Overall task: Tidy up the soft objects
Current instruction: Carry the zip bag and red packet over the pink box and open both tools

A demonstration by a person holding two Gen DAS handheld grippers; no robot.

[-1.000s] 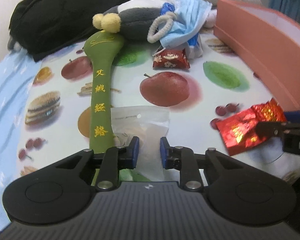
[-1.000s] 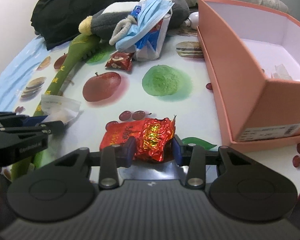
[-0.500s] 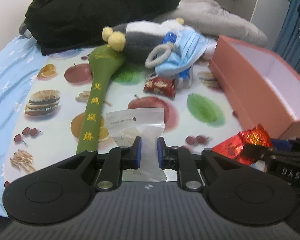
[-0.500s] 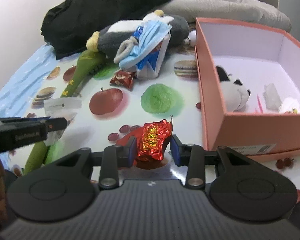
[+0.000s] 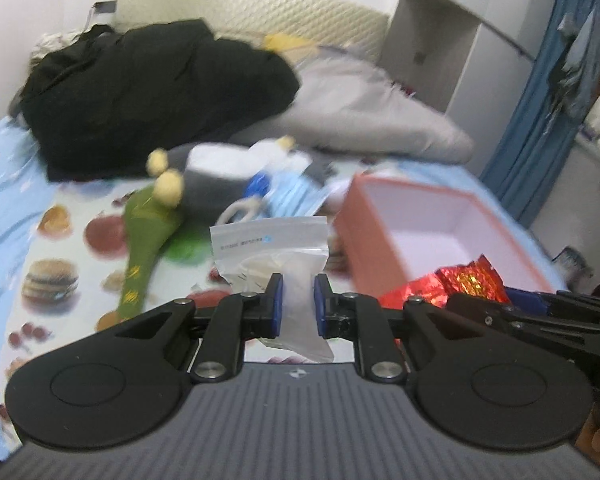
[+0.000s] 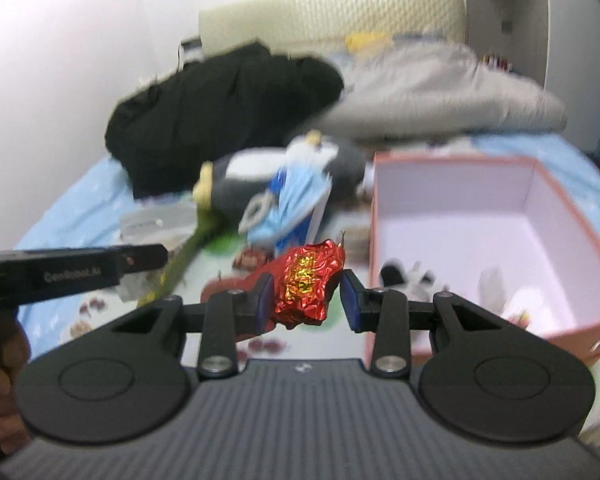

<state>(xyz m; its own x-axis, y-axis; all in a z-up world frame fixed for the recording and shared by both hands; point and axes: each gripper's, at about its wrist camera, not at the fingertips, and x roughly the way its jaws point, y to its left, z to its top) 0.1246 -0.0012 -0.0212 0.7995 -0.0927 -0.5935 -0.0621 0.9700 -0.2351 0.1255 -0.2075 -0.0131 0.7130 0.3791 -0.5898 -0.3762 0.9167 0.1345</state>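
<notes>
Red-gold foil packet (image 6: 306, 286); salmon box (image 6: 384, 216); fruit-print sheet (image 5: 72, 240).

Motion blur smears the grey-and-white plush toy (image 6: 252, 178) and the pale blue face mask (image 6: 296, 196). The pink cardboard box (image 5: 380, 248) has its near end hidden behind the crinkled red foil packet (image 5: 460, 284). A small black-and-white plush (image 6: 404, 276) inside is possibly a panda; the right gripper (image 6: 306, 300) covers part of it.

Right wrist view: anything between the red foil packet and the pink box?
No object. In the right wrist view, only the right tongs' right finger sits between the foil packet and the box; behind it, just patterned cloth.
</notes>
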